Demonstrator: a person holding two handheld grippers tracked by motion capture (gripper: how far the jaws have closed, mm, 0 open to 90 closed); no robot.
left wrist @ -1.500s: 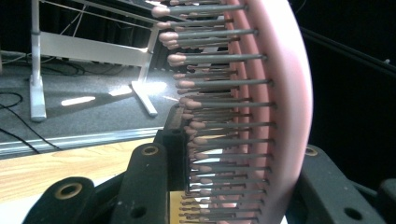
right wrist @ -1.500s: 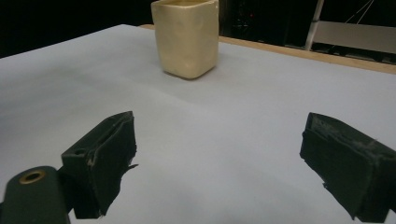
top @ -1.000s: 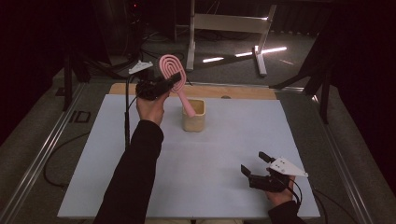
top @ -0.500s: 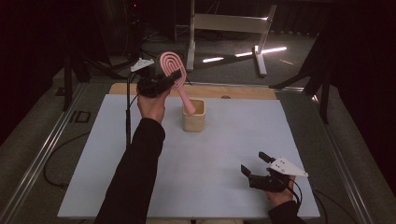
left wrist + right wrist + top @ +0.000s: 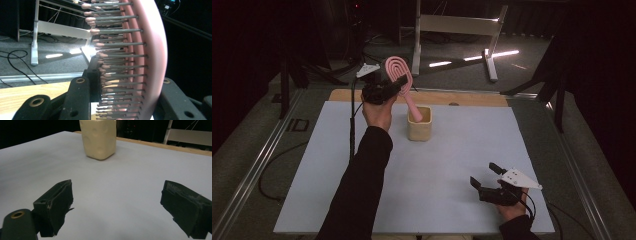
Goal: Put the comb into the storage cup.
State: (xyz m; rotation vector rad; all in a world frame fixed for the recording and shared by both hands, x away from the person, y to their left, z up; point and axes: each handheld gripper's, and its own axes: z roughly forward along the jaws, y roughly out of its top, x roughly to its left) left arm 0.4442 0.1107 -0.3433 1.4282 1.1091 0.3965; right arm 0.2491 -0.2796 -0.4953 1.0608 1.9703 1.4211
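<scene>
The left tongs (image 5: 398,83) grip the pink hairbrush (image 5: 399,75) by its head, handle tip already inside the cream cup (image 5: 419,128) mid-desk (image 5: 452,165), release apparently pending; the right tongs (image 5: 484,177) rest wide, empty

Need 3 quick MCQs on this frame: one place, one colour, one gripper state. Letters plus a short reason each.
1. Where is the pink plastic hairbrush's handle end?
A. inside the cream square cup
B. flat on the table
C. on the floor

2. What colour is the table sheet?
A. green
B. pale blue-grey
C. red

3. The right gripper is:
A. shut on the cup
B. shut on the brush
C. open

A: the handle dips into the cup while the left gripper clamps the head.
B: the high view shows it.
C: its jaws stand apart, nothing between.
</scene>
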